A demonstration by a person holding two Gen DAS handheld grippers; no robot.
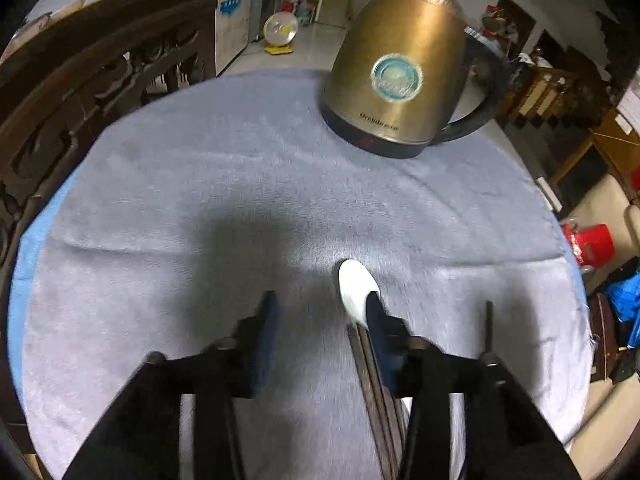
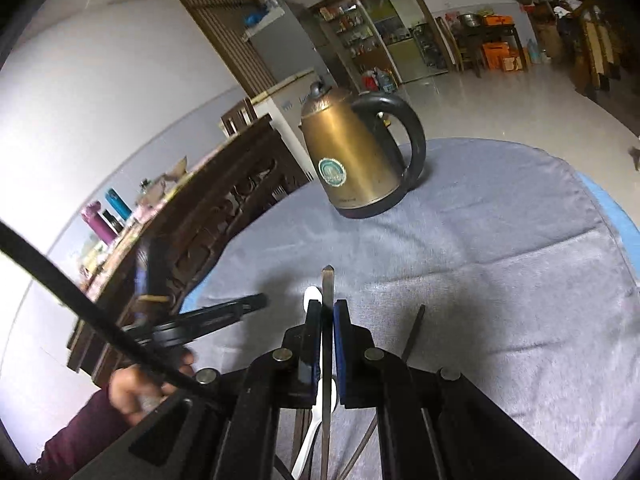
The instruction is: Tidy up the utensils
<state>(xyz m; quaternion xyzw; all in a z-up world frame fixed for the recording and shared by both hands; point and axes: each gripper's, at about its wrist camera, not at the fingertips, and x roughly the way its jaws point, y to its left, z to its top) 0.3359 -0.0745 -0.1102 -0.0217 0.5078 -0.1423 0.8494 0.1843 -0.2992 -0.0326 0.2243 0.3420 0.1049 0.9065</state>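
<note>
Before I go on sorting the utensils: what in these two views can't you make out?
- Left wrist view: the spoon handle is hidden behind the left gripper finger; the chopsticks run off the bottom edge.
- Right wrist view: the right gripper clamps one chopstick, covering its middle.
- Kettle lid: blurred in the left wrist view.

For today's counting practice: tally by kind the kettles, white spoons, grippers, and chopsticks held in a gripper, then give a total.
kettle: 1
white spoon: 1
grippers: 2 (left gripper, right gripper)
held chopstick: 1
Total: 5
</note>
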